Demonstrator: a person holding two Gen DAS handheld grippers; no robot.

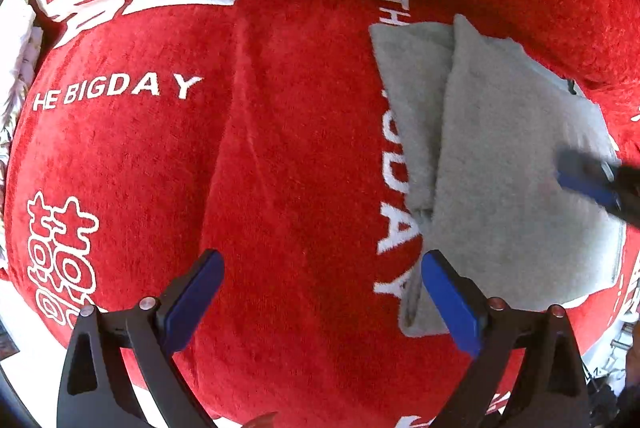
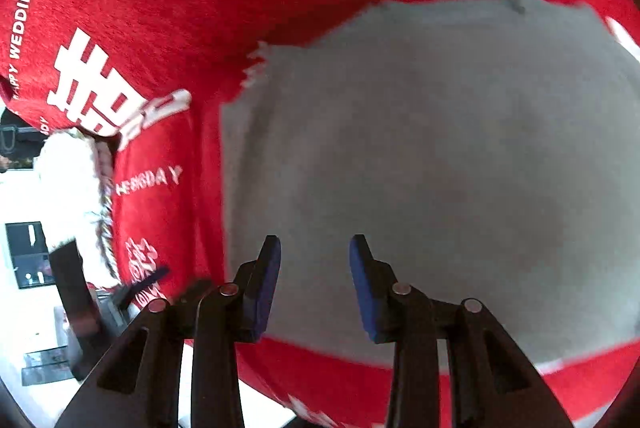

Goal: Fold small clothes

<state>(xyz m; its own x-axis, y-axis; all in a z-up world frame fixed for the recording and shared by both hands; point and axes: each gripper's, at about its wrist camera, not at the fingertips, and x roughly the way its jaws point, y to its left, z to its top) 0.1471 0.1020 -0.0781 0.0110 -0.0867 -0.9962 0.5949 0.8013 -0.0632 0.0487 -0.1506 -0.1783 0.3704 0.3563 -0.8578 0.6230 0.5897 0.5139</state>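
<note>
A small grey fleecy garment [image 1: 508, 164] lies folded on a red cloth [image 1: 280, 148] with white lettering, one flap lapped over the other along a crease. My left gripper [image 1: 322, 258] points straight down, open wide over bare red cloth. Its right finger [image 1: 448, 296] stands just above the garment's near left edge, with nothing between the pads. In the right wrist view the grey garment [image 2: 420, 168] fills most of the picture. My right gripper [image 2: 315, 242] hovers over its near edge, jaws partly apart and empty. One blurred blue right-gripper finger [image 1: 588, 180] shows over the garment.
The red cloth [image 2: 160, 8] covers the whole work surface and drapes over its left edge. Beyond that edge are a white fluffy item with a braided fringe [image 2: 68, 188], a pale floor and dark boxes [image 2: 30, 252]. The left gripper [image 2: 140, 284] shows blurred there.
</note>
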